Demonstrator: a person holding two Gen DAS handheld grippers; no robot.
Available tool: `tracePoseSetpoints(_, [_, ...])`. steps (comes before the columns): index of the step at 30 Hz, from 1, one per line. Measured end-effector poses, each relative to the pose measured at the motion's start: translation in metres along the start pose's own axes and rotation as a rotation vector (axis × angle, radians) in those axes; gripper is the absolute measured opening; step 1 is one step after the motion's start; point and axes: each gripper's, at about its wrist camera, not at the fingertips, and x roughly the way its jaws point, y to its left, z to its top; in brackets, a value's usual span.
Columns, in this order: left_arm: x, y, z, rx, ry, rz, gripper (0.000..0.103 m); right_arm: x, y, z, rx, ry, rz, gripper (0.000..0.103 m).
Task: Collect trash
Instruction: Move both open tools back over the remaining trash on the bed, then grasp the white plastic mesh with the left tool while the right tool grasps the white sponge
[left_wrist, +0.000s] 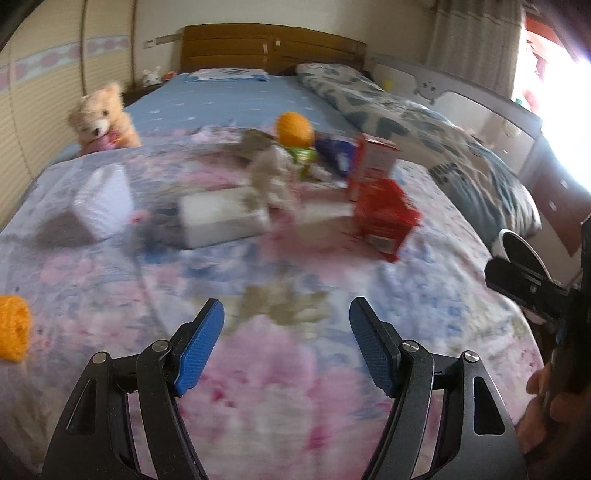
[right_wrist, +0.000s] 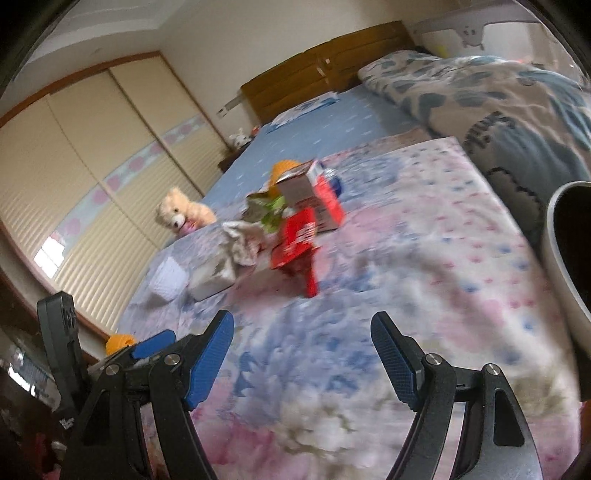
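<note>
While both tools hang over the bed (left_wrist: 280, 387) with jaws apart and empty, you have the trash well ahead: red box (left_wrist: 384, 218) ahead-right of the left tool (left_wrist: 286, 347), white box (left_wrist: 221, 218) ahead-left, and ahead-left of the right tool (right_wrist: 303, 362).
</note>
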Motion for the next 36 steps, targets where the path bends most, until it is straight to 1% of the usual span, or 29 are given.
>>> tracePoseSetpoints(8, [-0.003,0.057,0.006,-0.075,-0.014,0.085,0.072,0.037,0.038,-0.006,-0.084,0.056,0.053,0.078])
tracePoseSetpoints(12, [0.001,0.084,0.009,-0.115,-0.009,0.113,0.072,0.057,0.056,-0.007,-0.113,0.084,0.078,0.078])
tracePoseSetpoints(18, [0.009,0.104,0.018,-0.133,-0.008,0.142,0.072,0.085,0.076,-0.003,-0.151,0.114,0.098,0.078])
tracePoseSetpoints(23, [0.018,0.118,0.027,-0.135,-0.008,0.163,0.072,0.109,0.087,0.003,-0.173,0.129,0.098,0.078])
tracePoseSetpoints(29, [0.029,0.136,0.042,-0.153,-0.01,0.19,0.072,0.137,0.098,0.013,-0.178,0.146,0.103,0.078])
tracePoseSetpoints(33, [0.04,0.149,0.054,-0.18,-0.017,0.194,0.072,0.155,0.102,0.018,-0.165,0.162,0.108,0.078])
tracePoseSetpoints(36, [0.05,0.156,0.061,-0.196,-0.02,0.22,0.071,0.17,0.105,0.021,-0.157,0.168,0.093,0.077])
